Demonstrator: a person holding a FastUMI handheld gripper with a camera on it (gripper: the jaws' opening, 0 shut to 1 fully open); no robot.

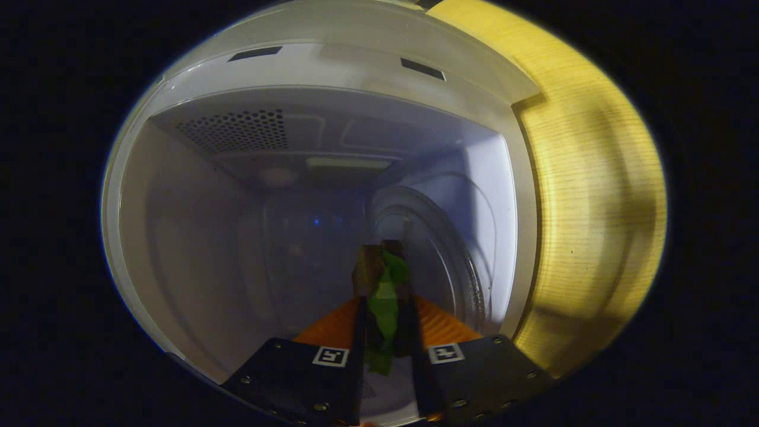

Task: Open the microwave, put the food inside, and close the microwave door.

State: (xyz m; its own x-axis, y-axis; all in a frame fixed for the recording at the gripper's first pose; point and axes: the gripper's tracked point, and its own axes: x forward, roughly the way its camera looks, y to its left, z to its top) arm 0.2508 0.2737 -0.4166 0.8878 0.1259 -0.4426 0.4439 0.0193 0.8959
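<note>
I am looking into the open white microwave (356,65), and the view is rolled to one side. Its glass turntable (456,255) appears on edge, right of my fingers. My gripper (384,296) is shut on the food (385,279), a thin piece with a green leafy layer and brown ends. The food sticks out past the fingertips and reaches into the cavity mouth, close to the turntable. I cannot tell whether it touches the glass.
A perforated vent panel (237,130) and a lamp patch (347,163) lie on the cavity wall beyond the fingers. A yellow wooden surface (593,207) runs along the microwave's outer side, next to the turntable side. The inside of the cavity is dim.
</note>
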